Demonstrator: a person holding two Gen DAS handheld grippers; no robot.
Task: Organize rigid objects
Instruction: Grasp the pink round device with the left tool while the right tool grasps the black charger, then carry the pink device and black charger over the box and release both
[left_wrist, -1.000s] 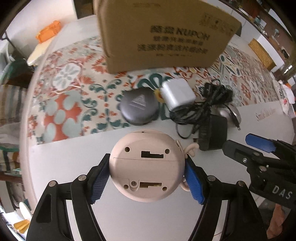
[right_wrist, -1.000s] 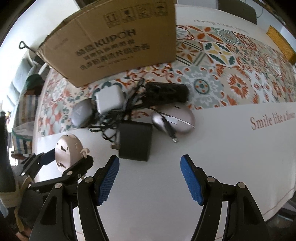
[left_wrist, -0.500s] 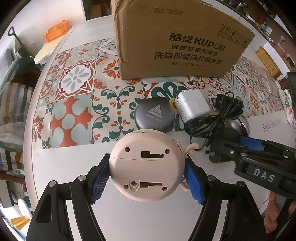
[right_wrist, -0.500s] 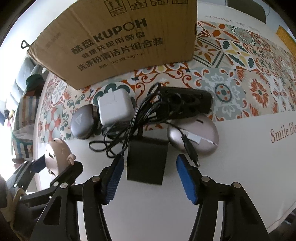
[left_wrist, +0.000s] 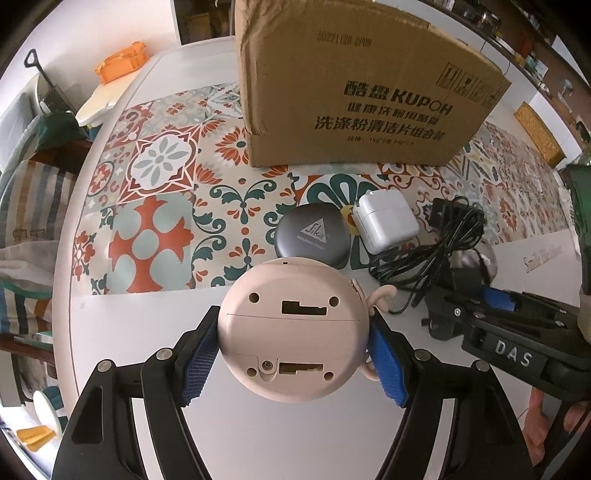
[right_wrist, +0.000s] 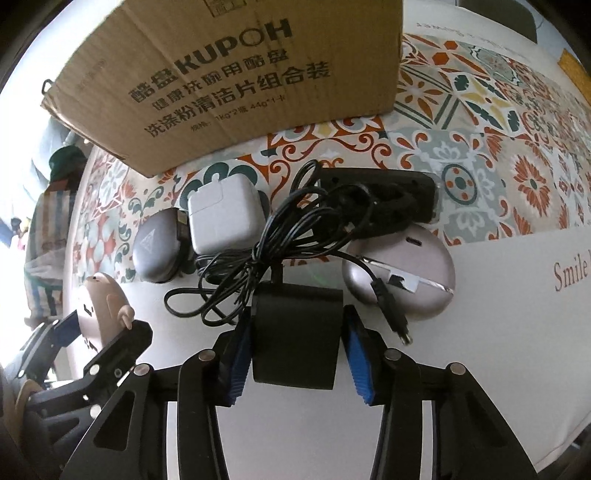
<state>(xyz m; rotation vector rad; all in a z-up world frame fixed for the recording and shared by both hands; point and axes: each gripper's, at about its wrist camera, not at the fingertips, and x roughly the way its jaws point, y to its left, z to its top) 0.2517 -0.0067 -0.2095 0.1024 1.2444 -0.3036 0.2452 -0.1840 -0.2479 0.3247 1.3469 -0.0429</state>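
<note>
Pink plastic toy, light and stiff, we are pinching across its round sides in the left tongs | black adapter on the table, denser, trailing a tangled cord | right tongs are bracketing its flat sides; whether the pads are gripping, we cannot tell.

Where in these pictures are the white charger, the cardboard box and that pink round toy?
white charger (right_wrist: 221, 218): right wrist view, its flat top face.
cardboard box (left_wrist: 369, 110): left wrist view, its printed front.
pink round toy (left_wrist: 293, 332): left wrist view, its back panel.
</note>
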